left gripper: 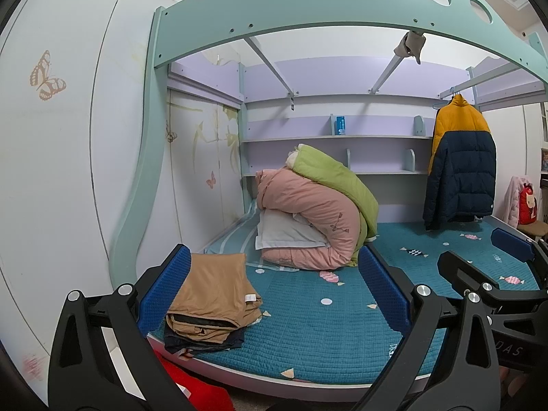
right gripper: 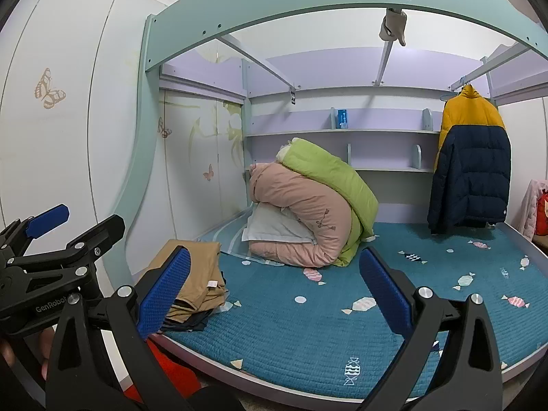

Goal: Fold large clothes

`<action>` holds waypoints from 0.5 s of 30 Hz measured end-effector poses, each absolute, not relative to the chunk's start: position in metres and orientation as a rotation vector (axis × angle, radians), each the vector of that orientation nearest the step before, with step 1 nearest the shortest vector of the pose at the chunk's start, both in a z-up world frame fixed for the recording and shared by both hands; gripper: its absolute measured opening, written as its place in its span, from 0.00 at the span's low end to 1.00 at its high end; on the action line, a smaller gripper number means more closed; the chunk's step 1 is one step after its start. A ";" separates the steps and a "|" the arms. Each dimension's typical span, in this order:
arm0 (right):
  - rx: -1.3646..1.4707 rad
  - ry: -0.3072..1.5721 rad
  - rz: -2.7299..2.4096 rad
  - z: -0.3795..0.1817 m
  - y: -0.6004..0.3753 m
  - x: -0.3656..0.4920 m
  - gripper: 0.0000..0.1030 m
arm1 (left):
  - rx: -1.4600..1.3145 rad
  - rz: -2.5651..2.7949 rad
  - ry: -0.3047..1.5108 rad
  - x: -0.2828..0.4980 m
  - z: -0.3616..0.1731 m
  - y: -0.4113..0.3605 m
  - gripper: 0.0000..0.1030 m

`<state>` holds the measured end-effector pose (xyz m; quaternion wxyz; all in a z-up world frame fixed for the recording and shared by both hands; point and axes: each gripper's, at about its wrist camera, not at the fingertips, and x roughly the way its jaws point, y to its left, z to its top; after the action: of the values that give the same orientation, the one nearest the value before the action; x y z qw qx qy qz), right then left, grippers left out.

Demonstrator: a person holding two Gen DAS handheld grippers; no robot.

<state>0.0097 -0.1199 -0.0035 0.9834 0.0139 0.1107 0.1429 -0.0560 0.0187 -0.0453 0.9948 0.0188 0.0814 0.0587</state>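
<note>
A folded tan garment (left gripper: 214, 293) lies on a small stack of dark folded clothes (left gripper: 202, 340) at the front left corner of the teal bed (left gripper: 308, 335). It also shows in the right wrist view (right gripper: 195, 281). My left gripper (left gripper: 274, 291) is open and empty, held above the bed's front edge, with the stack just inside its left finger. My right gripper (right gripper: 274, 294) is open and empty over the middle of the bed. It also shows in the left wrist view (left gripper: 486, 260). A yellow and navy puffer jacket (left gripper: 460, 167) hangs at the back right.
A rolled pink and green duvet (left gripper: 318, 212) with a white pillow (left gripper: 287, 233) sits at the back of the bed. Lilac shelves (left gripper: 339, 137) run along the back wall. Something red (left gripper: 198, 387) lies below the bed's front edge. White wardrobe doors (left gripper: 61, 157) stand left.
</note>
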 end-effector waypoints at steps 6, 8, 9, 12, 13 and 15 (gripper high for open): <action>0.028 0.222 0.287 -0.003 -0.119 0.011 0.93 | 0.037 0.119 0.164 -0.056 -0.045 0.020 0.95; 0.029 0.223 0.288 -0.003 -0.120 0.011 0.93 | 0.036 0.118 0.164 -0.056 -0.046 0.020 0.95; 0.029 0.222 0.288 -0.003 -0.119 0.011 0.93 | 0.036 0.118 0.164 -0.056 -0.045 0.020 0.95; 0.028 0.223 0.288 -0.003 -0.120 0.011 0.93 | 0.036 0.118 0.165 -0.056 -0.045 0.020 0.95; 0.029 0.223 0.288 -0.003 -0.119 0.010 0.93 | 0.036 0.118 0.165 -0.056 -0.045 0.020 0.95; 0.028 0.222 0.287 -0.003 -0.120 0.011 0.93 | 0.036 0.118 0.164 -0.056 -0.045 0.020 0.95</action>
<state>0.0107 -0.1200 -0.0032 0.9834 0.0139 0.1106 0.1429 -0.0560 0.0202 -0.0453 0.9947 0.0180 0.0820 0.0587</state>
